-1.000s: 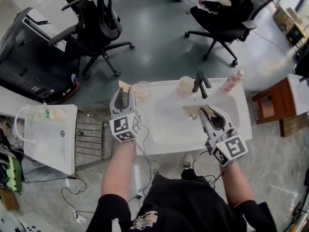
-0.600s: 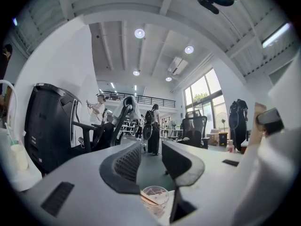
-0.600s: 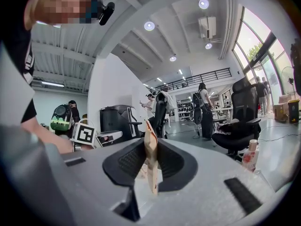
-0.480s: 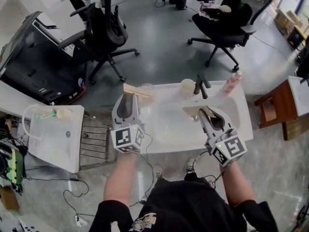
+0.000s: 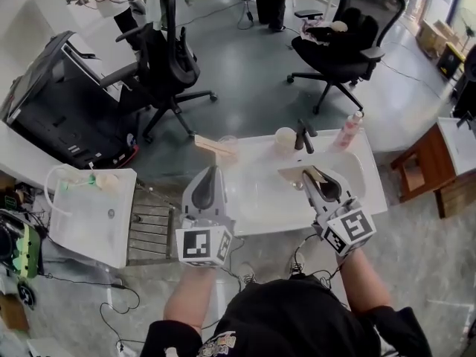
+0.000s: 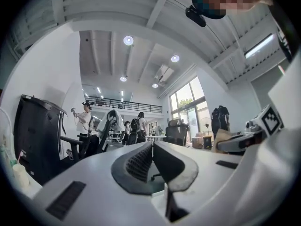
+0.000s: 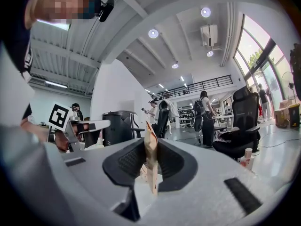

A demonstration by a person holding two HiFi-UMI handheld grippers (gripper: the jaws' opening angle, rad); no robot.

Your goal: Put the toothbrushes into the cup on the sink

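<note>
right tool clamped on toothbrush pack above sink, left tool just closed, empty

Glossy white sink, matt cardboard toothbrush pack — ribbed pads

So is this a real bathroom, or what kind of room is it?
Probably not a bathroom: more like a big office or lab. The sink stands on an open grey floor, with rolling office chairs near it and a balcony railing under a high ceiling.
</note>
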